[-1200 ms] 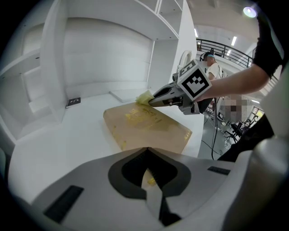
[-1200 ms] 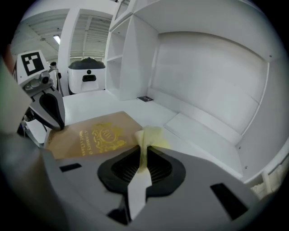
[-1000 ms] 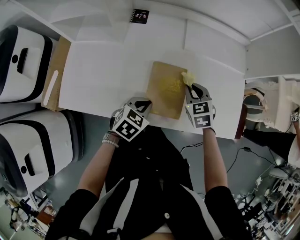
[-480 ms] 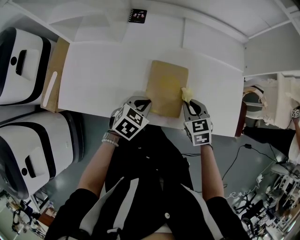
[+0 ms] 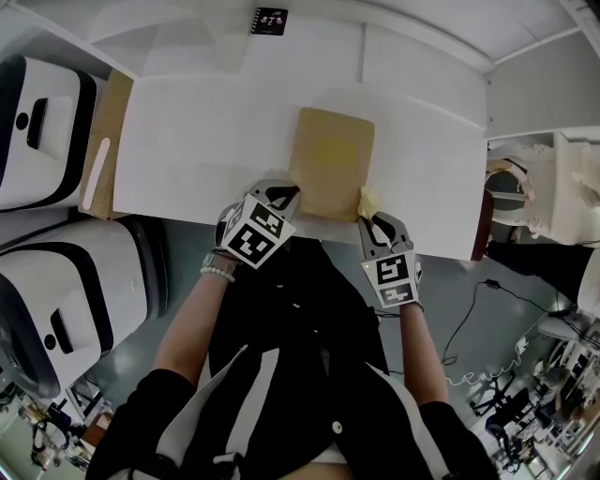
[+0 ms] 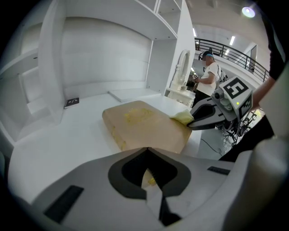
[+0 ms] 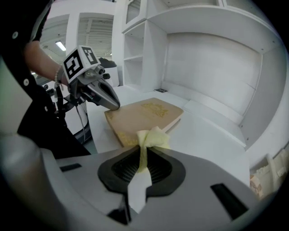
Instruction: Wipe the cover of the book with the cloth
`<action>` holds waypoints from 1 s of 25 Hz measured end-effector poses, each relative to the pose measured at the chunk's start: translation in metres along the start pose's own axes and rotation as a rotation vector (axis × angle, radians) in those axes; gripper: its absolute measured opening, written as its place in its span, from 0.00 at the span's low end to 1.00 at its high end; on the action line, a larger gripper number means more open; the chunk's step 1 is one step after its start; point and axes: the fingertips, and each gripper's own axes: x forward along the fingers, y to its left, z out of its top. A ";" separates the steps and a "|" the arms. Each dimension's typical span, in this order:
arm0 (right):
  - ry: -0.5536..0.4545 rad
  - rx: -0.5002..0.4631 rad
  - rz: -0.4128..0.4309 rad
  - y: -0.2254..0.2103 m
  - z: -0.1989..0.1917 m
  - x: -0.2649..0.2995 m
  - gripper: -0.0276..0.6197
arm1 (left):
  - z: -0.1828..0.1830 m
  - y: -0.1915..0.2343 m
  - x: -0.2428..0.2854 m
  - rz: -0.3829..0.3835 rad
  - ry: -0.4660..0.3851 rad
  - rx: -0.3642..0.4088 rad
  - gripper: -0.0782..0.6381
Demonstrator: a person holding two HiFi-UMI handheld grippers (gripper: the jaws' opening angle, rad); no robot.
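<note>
Head view: right tongs [image 5: 371, 217] clenching cloth [image 5: 367, 200] slid to near corner of book [image 5: 330, 159]; left tongs [image 5: 286, 193] closed.

Quick count: one book [image 5: 330, 161], one cloth [image 5: 367, 200], one table [image 5: 206, 150]. Left gripper [image 5: 284, 197] plus right gripper [image 5: 371, 217] makes two. Over on the left there are two white machines, one far [image 5: 37, 112] and one near [image 5: 66, 300], and one brown board [image 5: 111, 141]. One small black card [image 5: 270, 20] at the far edge.

The head view looks steeply down; the gripper views sit low, facing each other. All share the book [image 5: 330, 169].
</note>
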 end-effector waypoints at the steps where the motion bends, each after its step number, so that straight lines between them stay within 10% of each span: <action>1: 0.005 -0.016 0.005 0.004 -0.001 -0.002 0.10 | 0.000 0.001 0.000 0.001 0.000 0.001 0.11; 25: -0.062 -0.122 0.134 0.018 0.039 -0.041 0.10 | 0.000 0.000 0.002 -0.005 0.001 0.009 0.11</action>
